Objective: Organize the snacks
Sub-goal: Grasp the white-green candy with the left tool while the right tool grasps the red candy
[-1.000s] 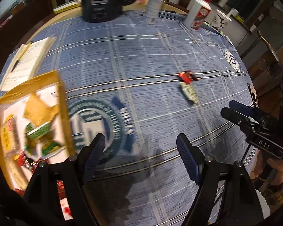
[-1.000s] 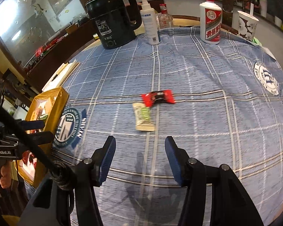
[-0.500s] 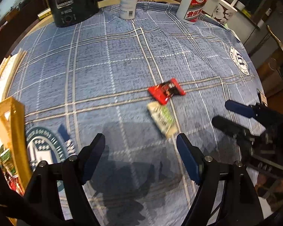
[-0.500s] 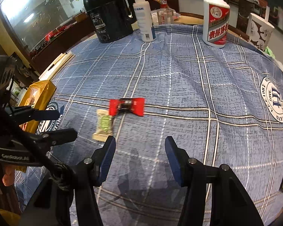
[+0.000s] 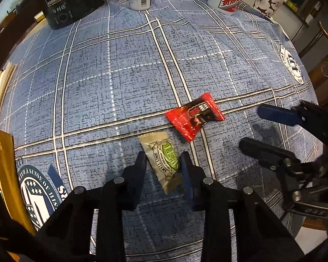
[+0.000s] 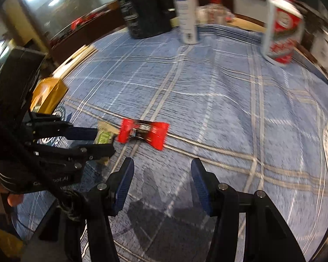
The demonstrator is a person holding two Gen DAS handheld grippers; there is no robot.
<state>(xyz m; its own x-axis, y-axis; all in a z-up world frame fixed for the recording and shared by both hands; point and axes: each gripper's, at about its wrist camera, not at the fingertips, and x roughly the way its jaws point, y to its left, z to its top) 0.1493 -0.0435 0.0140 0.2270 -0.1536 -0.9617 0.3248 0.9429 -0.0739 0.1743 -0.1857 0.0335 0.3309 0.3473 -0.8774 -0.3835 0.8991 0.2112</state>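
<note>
The left hand-held gripper (image 5: 164,163) straddles the lime snack packet (image 5: 164,161) on the desk (image 5: 120,76); its jaws have just been closing across the packet's long axis, contact unclear. The right hand-held gripper (image 6: 161,176) stays spread, the red snack packet (image 6: 144,132) just ahead.

dim room — dark wooden cabinets (image 6: 83,32)
</note>
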